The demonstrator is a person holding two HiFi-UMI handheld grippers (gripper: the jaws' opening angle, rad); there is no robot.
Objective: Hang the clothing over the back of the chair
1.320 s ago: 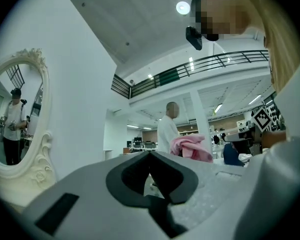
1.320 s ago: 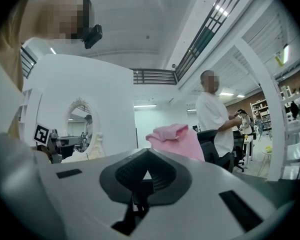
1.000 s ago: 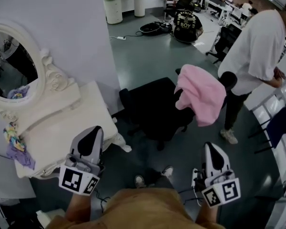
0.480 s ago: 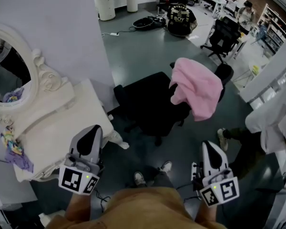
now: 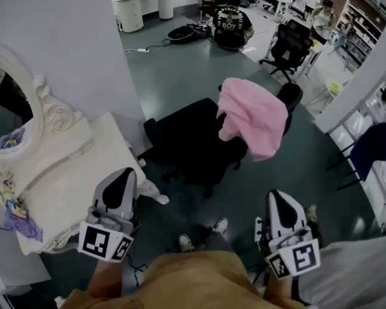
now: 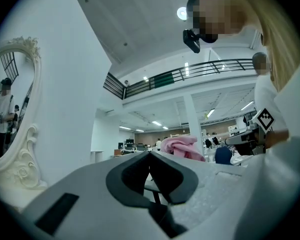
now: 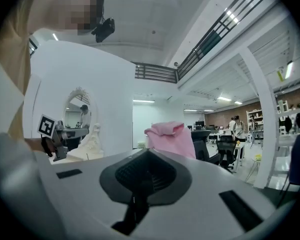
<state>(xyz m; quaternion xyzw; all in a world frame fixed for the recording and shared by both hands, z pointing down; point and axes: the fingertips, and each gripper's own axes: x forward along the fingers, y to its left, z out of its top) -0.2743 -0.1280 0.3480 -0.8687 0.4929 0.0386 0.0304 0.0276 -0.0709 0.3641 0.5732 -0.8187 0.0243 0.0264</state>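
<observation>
A pink garment point(image 5: 252, 115) hangs draped over the back of a black office chair point(image 5: 194, 145) in the middle of the head view. It also shows ahead as pink cloth point(image 6: 182, 147) in the left gripper view and as pink cloth point(image 7: 169, 138) in the right gripper view. My left gripper point(image 5: 122, 184) is held low at the left, well short of the chair, jaws shut and empty. My right gripper point(image 5: 278, 205) is low at the right, also shut with nothing in it. Both point toward the chair.
A white dressing table point(image 5: 83, 172) with an oval mirror point(image 5: 6, 111) stands at the left against a grey wall, with colourful cloth point(image 5: 16, 211) on its near end. More office chairs point(image 5: 286, 40), a blue chair point(image 5: 370, 148) and desks stand further off. My feet point(image 5: 202, 234) are on the grey floor.
The view has shifted, so chair and pink garment sit further left and up. A person in a white shirt who stood right of the chair has left that spot. Both grippers stay shut.
</observation>
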